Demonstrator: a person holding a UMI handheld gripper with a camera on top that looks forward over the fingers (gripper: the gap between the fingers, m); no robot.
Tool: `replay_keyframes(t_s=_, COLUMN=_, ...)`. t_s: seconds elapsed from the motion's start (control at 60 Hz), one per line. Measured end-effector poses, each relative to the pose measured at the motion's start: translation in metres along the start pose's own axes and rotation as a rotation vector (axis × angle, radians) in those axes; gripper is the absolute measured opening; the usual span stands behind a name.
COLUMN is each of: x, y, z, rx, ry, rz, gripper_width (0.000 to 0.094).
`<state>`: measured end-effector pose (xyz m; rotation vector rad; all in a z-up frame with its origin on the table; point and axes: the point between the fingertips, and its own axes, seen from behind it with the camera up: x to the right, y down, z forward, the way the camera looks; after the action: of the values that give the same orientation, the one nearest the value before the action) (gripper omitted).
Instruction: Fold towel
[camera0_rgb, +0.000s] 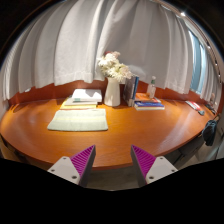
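Note:
A pale green towel lies flat on the curved wooden table, beyond my fingers and off to the left. It looks like a neat rectangle. My gripper is open and empty, held back over the table's near edge, well short of the towel. The purple pads stand wide apart with nothing between them.
A white vase of white flowers stands at the back middle. An open book lies behind the towel. A stack of books sits to the right of the vase. White curtains hang behind the table.

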<state>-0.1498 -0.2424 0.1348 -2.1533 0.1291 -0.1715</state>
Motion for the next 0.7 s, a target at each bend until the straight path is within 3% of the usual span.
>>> replay_keyframes(t_s=0.183, x=-0.144, y=0.033, z=0.052, rx=-0.100, ry=-0.163, rz=-0.004, gripper_width=0.0696)
replay_keyframes(t_s=0.367, x=-0.278, y=0.025, z=0.113, rx=-0.148, ry=-0.274, rz=-0.040, gripper_width=0.0705)
replay_keyframes(t_s=0.7, x=-0.381, y=-0.032, z=0.243, rx=-0.156, ry=-0.265, rz=-0.080, gripper_width=0.0696)
